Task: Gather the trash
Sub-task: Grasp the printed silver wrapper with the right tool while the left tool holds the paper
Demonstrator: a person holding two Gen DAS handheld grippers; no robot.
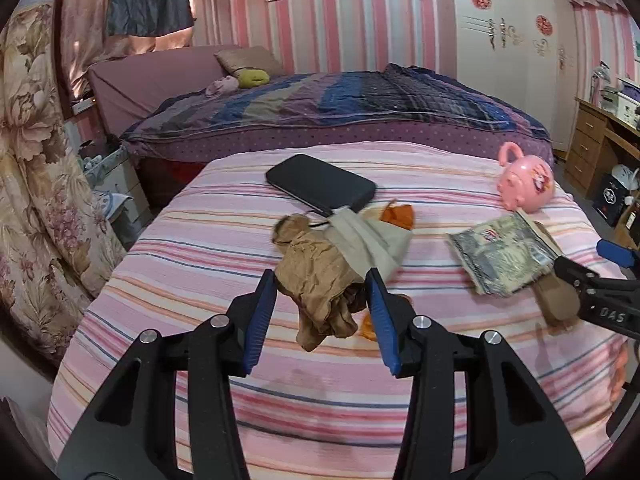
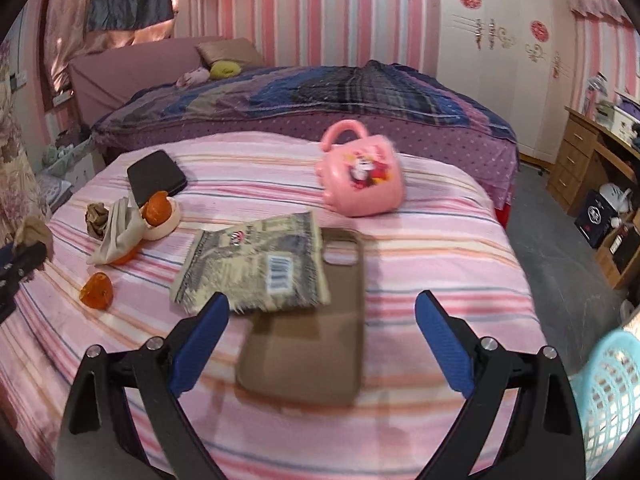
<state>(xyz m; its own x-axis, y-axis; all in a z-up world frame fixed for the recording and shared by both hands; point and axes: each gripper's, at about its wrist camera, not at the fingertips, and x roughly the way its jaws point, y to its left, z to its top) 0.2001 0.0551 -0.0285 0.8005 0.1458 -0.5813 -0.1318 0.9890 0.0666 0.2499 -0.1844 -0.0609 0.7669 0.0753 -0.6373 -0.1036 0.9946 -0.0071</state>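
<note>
My left gripper (image 1: 320, 280) is shut on a crumpled brown paper (image 1: 316, 276), held a little above the pink striped cover (image 1: 180, 280). A beige wrapper (image 1: 368, 244), orange peel (image 1: 398, 216) and a smaller brown wad (image 1: 290, 228) lie just beyond it. In the right wrist view another peel piece (image 2: 96, 290) lies nearer. My right gripper (image 2: 323, 300) is open, over a grey snack wrapper (image 2: 256, 264) that rests partly on a brown phone case (image 2: 308, 352). Nothing is between its fingers.
A black phone (image 1: 320, 184) lies at the back left of the cover and a pink mug (image 2: 360, 178) on its side at the back right. A light blue mesh basket (image 2: 608, 400) stands at the lower right. A bed (image 1: 340, 112) is behind, a wooden desk (image 2: 588, 152) to the right.
</note>
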